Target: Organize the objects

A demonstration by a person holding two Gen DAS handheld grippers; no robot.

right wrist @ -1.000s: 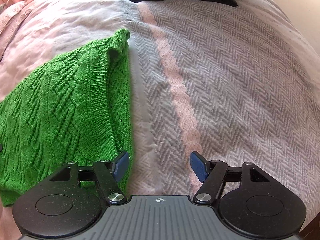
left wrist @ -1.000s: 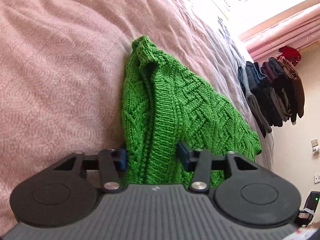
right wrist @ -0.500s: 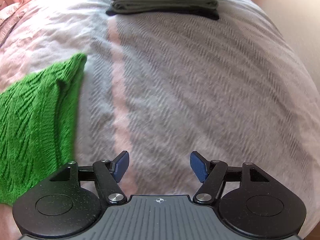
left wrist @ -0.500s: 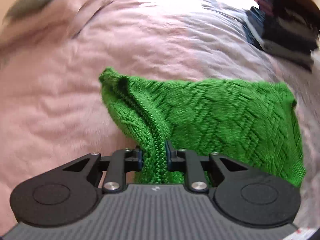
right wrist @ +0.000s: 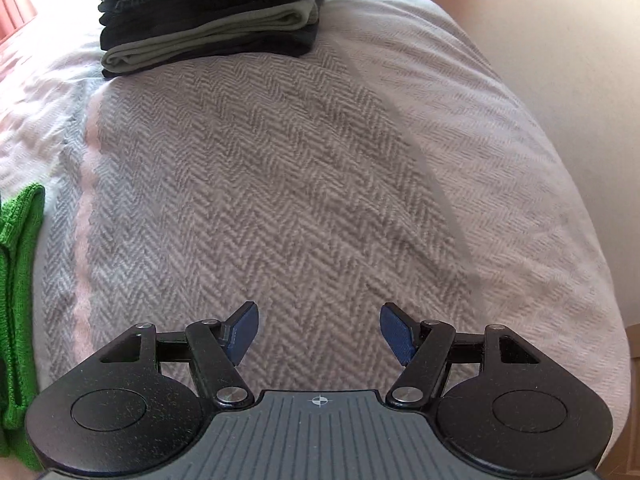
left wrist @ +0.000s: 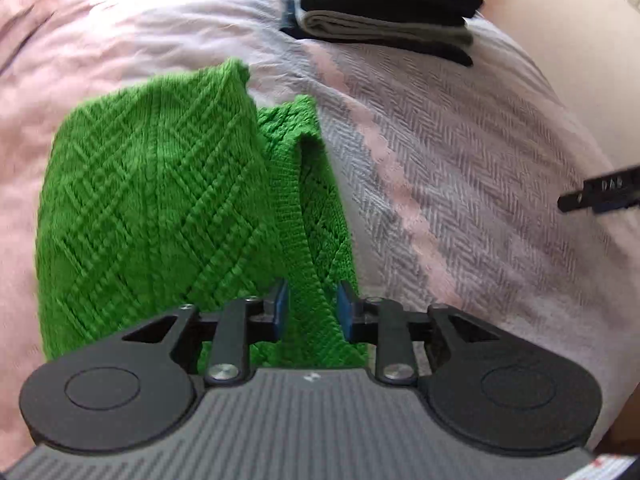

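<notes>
A green knitted sweater [left wrist: 160, 208] lies folded over on the bed. My left gripper [left wrist: 310, 310] is shut on the sweater's ribbed edge, which runs between the blue pads [left wrist: 280, 308]. The sweater's edge shows at the far left of the right wrist view [right wrist: 20, 264]. My right gripper [right wrist: 318, 330] is open and empty above the herringbone blanket [right wrist: 300, 184], to the right of the sweater.
A stack of folded dark and grey clothes [left wrist: 384, 12] sits at the far end of the bed, also in the right wrist view [right wrist: 208, 12]. A beige wall [right wrist: 560, 40] borders the bed's right side. The right gripper's tip [left wrist: 600, 194] shows at the right of the left wrist view.
My left gripper closed on the sweater's edge and swung it over, folding the sweater toward the blanket side. My right gripper moved right and forward, away from the sweater, staying open.
</notes>
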